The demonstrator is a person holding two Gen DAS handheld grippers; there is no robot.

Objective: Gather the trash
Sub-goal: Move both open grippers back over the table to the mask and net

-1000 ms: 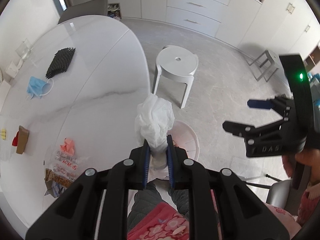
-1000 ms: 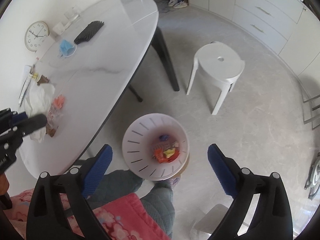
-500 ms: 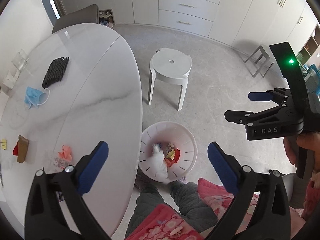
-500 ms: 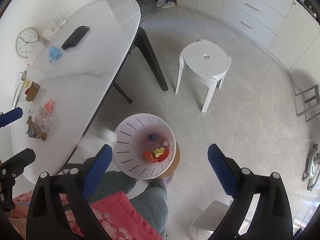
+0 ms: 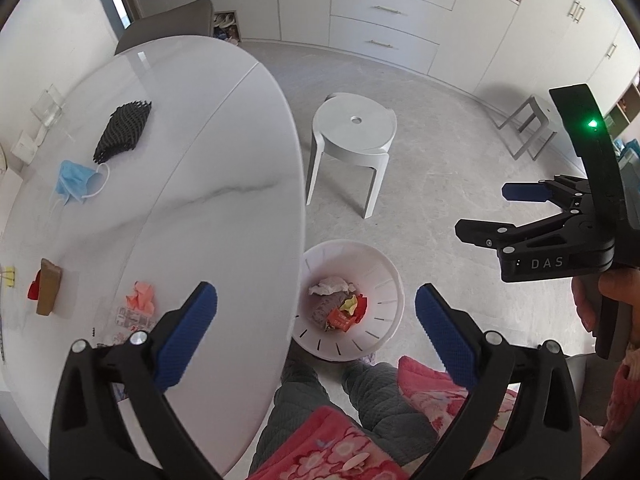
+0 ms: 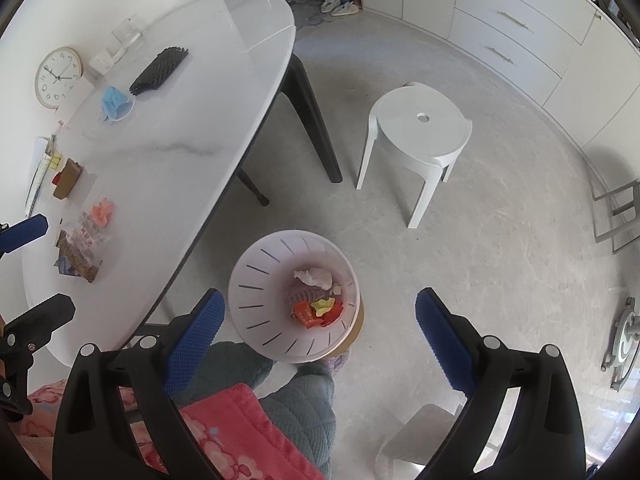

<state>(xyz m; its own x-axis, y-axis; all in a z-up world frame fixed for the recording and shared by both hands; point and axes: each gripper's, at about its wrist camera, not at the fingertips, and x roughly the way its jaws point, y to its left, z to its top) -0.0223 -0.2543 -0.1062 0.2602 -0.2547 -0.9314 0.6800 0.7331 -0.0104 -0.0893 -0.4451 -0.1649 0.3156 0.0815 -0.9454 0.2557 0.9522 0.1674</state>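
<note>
A white waste bin (image 5: 384, 280) (image 6: 256, 280) stands on the floor beside the table, holding a crumpled white tissue (image 5: 330, 285) (image 6: 314, 276) and red and yellow wrappers (image 5: 348, 312) (image 6: 320, 310). My left gripper (image 5: 316, 312) hangs open and empty above the bin and the table's edge. My right gripper (image 6: 320, 316) is open and empty too, over the bin; it also shows at the right in the left wrist view (image 5: 486, 214). On the white table (image 5: 180, 168) lie a pink scrap (image 5: 141, 297), snack wrappers (image 6: 80, 252), a brown packet (image 5: 49, 286) and a blue face mask (image 5: 76, 182).
A black mesh piece (image 5: 124, 130) lies far back on the table. A white plastic stool (image 5: 352, 140) stands on the floor beyond the bin. The person's legs and a pink flowered garment (image 5: 340, 440) are below. Cabinets line the far wall; a clock (image 6: 58, 76) leans by the table.
My left gripper opened and let go of the white tissue, which fell into the bin. The right gripper stayed open and barely moved.
</note>
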